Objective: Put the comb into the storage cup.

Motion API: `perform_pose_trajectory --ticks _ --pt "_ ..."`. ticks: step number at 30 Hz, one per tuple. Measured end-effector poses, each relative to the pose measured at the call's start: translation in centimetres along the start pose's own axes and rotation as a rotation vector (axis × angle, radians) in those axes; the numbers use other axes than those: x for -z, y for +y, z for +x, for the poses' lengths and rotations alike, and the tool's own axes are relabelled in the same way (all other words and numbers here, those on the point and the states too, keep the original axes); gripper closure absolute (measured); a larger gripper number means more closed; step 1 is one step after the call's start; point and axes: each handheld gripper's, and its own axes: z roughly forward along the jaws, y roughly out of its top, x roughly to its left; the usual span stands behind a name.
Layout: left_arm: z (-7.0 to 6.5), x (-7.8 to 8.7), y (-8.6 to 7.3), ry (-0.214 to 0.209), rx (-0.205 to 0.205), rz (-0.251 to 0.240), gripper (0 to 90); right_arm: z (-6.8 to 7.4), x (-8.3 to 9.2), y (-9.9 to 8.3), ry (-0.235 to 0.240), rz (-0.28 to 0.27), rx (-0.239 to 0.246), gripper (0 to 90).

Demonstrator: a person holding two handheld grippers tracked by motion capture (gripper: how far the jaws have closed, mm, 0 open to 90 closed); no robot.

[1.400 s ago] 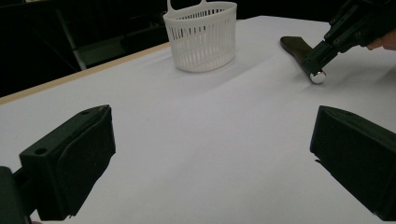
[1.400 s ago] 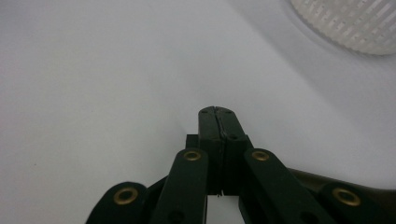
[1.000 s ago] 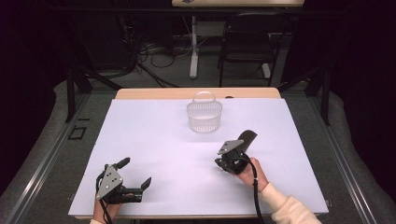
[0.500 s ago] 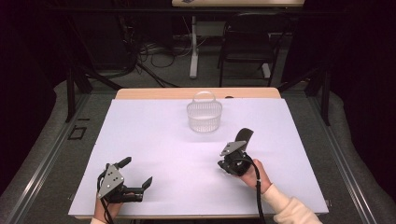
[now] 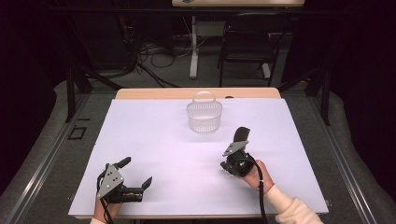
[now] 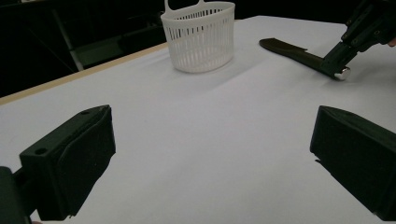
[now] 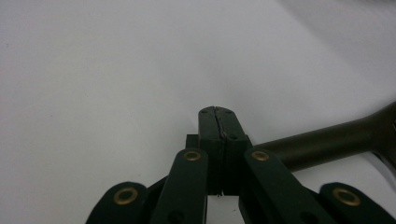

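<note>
Black right tool [image 5: 241, 136] clamped on dark spatula handle [image 7: 327, 140].

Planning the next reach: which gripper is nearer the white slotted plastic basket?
Right. The right gripper sits just below and right of the white slotted plastic basket, shut on a dark spatula-like tool. The left gripper waits open at the table's near-left edge, farther off.

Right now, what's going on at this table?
A person works with a tool in each hand at a white-covered table. The right tool is shut on one end of a dark flat utensil, a spatula or the like, whose blade lies on the table, pointing toward the white slatted basket. The left tool sits open near the front edge, holding nothing.
</note>
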Motion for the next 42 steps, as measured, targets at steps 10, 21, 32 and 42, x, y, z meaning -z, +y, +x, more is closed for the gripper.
perform_pose_trajectory --ticks 10,21,32,42 --pt "0.0 0.0 0.0 -0.001 0.0 0.0 0.0 -0.3 0.5 -0.7 0.004 0.013 -0.017 90.0" --pt "0.0 0.1 0.0 0.0 -0.001 0.0 0.0 -0.3 1.0 -0.9 0.008 0.025 -0.024 90.0" --pt "0.0 0.1 0.0 -0.001 -0.001 0.001 0.0 -0.6 1.5 -1.5 0.001 0.037 -0.035 90.0" --pt "0.0 0.1 0.0 0.0 0.0 0.001 0.0 -1.4 2.0 -2.3 -0.016 0.052 -0.066 90.0"
